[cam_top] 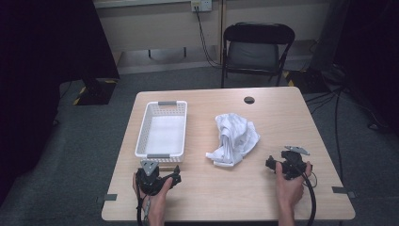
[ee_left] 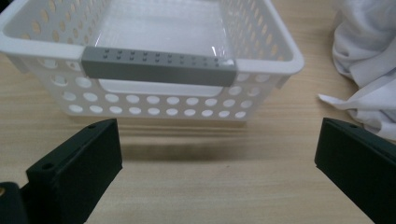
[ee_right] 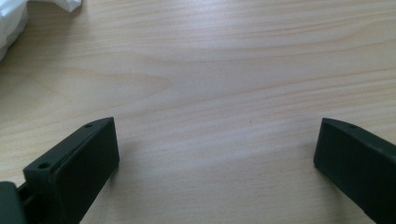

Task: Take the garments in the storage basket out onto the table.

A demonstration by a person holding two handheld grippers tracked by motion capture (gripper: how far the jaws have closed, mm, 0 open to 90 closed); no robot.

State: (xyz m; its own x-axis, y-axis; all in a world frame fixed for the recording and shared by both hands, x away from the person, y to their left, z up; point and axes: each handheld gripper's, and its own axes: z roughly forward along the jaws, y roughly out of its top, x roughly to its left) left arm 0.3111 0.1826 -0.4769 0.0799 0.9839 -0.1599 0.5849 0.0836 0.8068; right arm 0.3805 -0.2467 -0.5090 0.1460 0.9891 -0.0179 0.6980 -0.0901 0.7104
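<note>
**White cloth waits in the middle, both tools wide apart**

The white cloth lies in a crumpled heap near the middle of the worktop, a little toward the right edge. It is bunched up, not flat, so I think it was just dropped there to be picked up. Nothing touches it.

To its left stands the white basket, close to the left edge. It is upright and I see nothing inside it. I think it stands beside the cloth so the cloth can go in with a short move.

My left tool rests near the front edge, just in front of the basket's grey handle. Its jaws stand far apart with nothing between them. The cloth is off to its right and a bit farther back.

My right tool rests near the front right part of the worktop. Its jaws are far apart too, over bare wood. The cloth is to its left, near but not touching; in the right gripper view a bit of cloth peeks in at the top left corner.

I think both tools sit low and wide, ready to reach for the cloth.
</note>
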